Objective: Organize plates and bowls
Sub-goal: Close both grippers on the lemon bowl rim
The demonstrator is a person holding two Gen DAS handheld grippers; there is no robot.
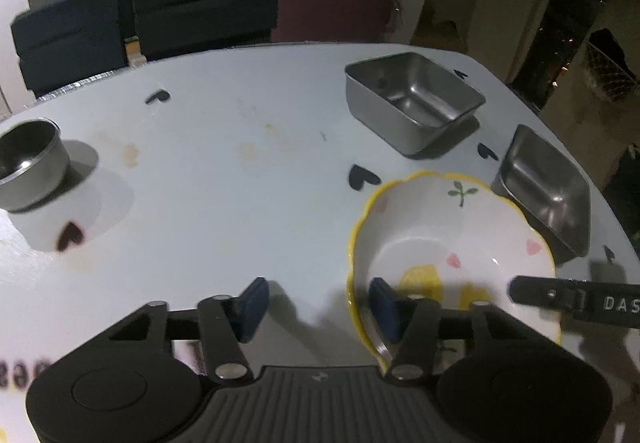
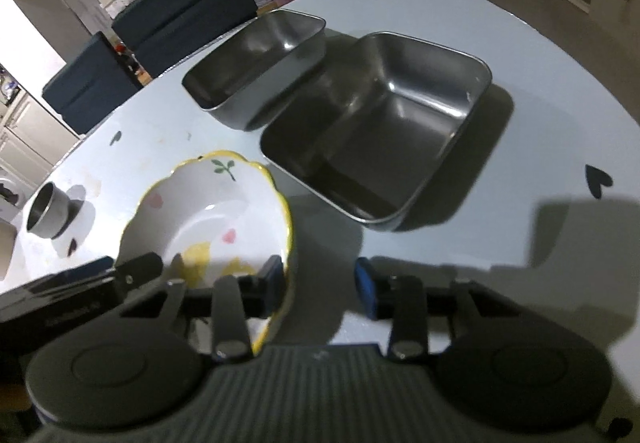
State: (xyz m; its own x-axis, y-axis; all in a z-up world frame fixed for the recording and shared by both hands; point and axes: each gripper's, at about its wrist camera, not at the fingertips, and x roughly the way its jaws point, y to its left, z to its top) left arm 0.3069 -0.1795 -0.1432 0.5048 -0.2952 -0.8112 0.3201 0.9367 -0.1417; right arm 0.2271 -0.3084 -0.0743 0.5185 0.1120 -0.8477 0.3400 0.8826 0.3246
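Note:
A white bowl with a scalloped yellow rim (image 1: pixel 452 239) sits on the white table (image 1: pixel 224 179). My left gripper (image 1: pixel 318 307) is open; its right finger is inside the bowl, its left finger outside, straddling the near-left rim. In the right wrist view the same bowl (image 2: pixel 212 211) is at lower left. My right gripper (image 2: pixel 318 289) is open and straddles the bowl's right rim. Two square steel trays stand beyond the bowl: the near one (image 2: pixel 380 127) and the far one (image 2: pixel 256 67). A round steel cup (image 1: pixel 28 167) stands at the far left.
The two trays also show in the left wrist view, one behind the bowl (image 1: pixel 412 99) and one at the table's right edge (image 1: pixel 548 191). Black heart marks (image 1: pixel 360 177) dot the table. Dark blue chairs (image 1: pixel 200 3) stand past the far edge.

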